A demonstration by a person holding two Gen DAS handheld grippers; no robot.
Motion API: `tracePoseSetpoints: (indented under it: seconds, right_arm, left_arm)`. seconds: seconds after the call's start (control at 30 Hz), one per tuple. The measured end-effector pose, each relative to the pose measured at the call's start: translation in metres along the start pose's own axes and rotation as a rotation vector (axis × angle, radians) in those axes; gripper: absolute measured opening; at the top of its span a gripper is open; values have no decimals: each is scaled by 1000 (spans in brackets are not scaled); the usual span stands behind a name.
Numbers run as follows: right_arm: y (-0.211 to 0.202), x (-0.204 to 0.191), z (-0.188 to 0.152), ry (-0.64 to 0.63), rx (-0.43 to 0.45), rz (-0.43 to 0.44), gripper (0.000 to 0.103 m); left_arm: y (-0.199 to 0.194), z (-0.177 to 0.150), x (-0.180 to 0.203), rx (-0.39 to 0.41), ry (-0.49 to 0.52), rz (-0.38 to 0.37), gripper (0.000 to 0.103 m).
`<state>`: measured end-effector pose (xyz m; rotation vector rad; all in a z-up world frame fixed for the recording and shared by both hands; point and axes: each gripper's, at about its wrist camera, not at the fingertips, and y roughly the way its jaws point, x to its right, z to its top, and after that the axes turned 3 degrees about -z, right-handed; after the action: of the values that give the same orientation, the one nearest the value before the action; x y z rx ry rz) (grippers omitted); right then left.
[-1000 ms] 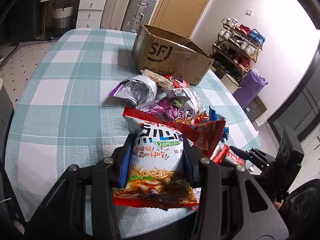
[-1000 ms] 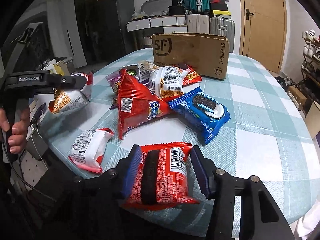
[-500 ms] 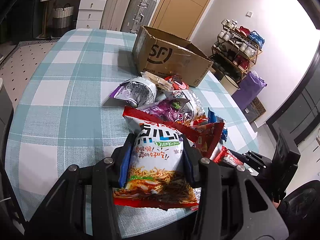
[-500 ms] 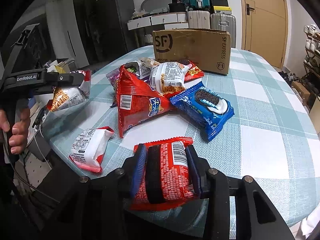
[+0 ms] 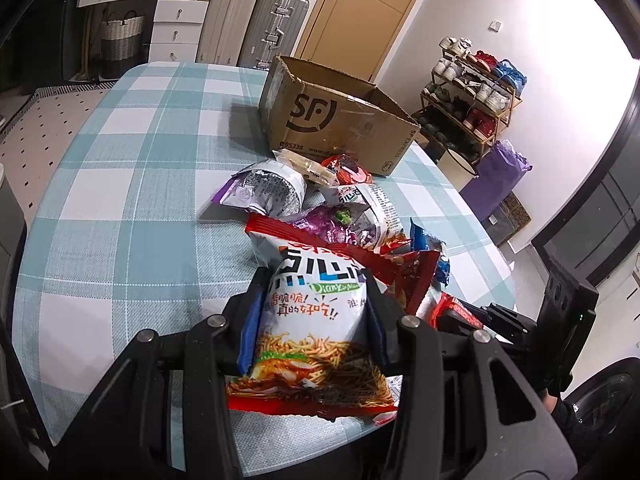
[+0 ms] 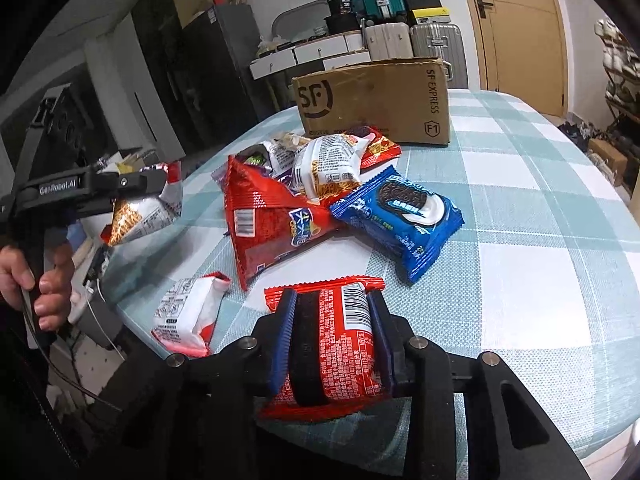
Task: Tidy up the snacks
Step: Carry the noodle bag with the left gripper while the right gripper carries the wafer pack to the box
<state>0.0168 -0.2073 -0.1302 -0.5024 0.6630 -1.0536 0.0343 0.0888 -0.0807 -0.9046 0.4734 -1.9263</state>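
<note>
My left gripper [image 5: 314, 292] is shut on a white noodle-snack bag [image 5: 316, 320] and holds it above the table's near edge; it also shows in the right wrist view [image 6: 136, 208]. My right gripper [image 6: 332, 304] is shut on a red snack packet [image 6: 340, 352] with a barcode, lifted a little off the checked tablecloth [image 6: 540, 240]. Beyond lie a red chip bag [image 6: 264, 216], a blue Oreo pack [image 6: 400, 212] and a white packet [image 6: 188, 312]. An open SF cardboard box [image 5: 336, 120] stands behind the pile.
More packets [image 5: 272, 192] lie heaped between the box and my grippers. Suitcases [image 5: 276, 28] and drawers stand by the far wall beside a door. A shoe rack [image 5: 476, 84] is at the right.
My right gripper has closed tighter on the red packet and raised it toward the pile. My left gripper holds the noodle bag almost still.
</note>
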Motion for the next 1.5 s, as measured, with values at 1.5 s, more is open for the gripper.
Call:
tracePoseSetpoints:
  seconds: [1.5]
  right_arm:
    - [-1, 18, 293, -27, 157, 140, 35]
  left_arm:
    - [92, 267, 72, 29, 190, 9, 40]
